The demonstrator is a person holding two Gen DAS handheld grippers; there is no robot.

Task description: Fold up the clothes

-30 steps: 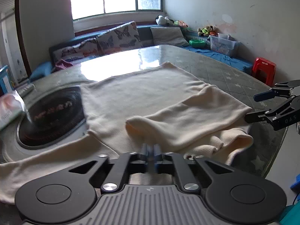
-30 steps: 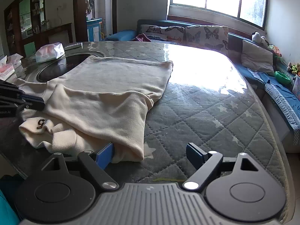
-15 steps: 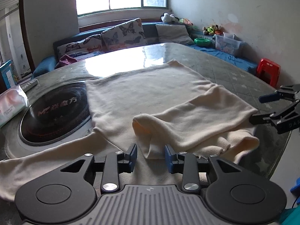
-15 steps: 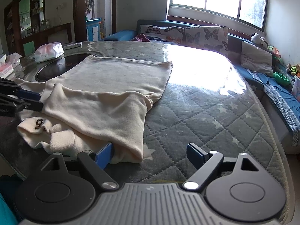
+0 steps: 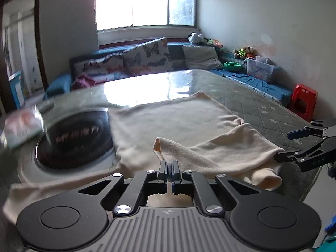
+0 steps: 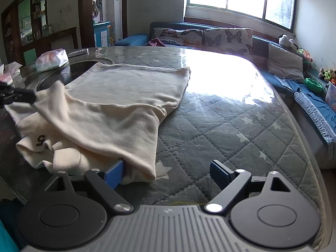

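Note:
A cream garment (image 5: 178,121) lies spread on the round table, with its near part folded over on itself. My left gripper (image 5: 169,170) is shut on the corner of that folded layer and holds it raised off the cloth below. In the right wrist view the lifted corner hangs from the left gripper (image 6: 20,96) at the far left, and the garment (image 6: 126,88) shows a dark "5" mark on its bunched near edge. My right gripper (image 6: 168,174) stands open at the table's near edge. Its left finger (image 6: 114,174) touches the garment's folded end; nothing is clamped.
The table's grey quilted cover (image 6: 231,130) lies under glossy glass. A black induction hob (image 5: 75,138) is set in the table beside the garment, with a tissue pack (image 6: 51,59) behind it. A sofa with butterfly cushions (image 5: 147,56) and a red stool (image 5: 303,100) stand beyond the table.
My left gripper opened half a second ago, then shut on the corner of the folded layer and lifted it. The right gripper has stayed open in the same place.

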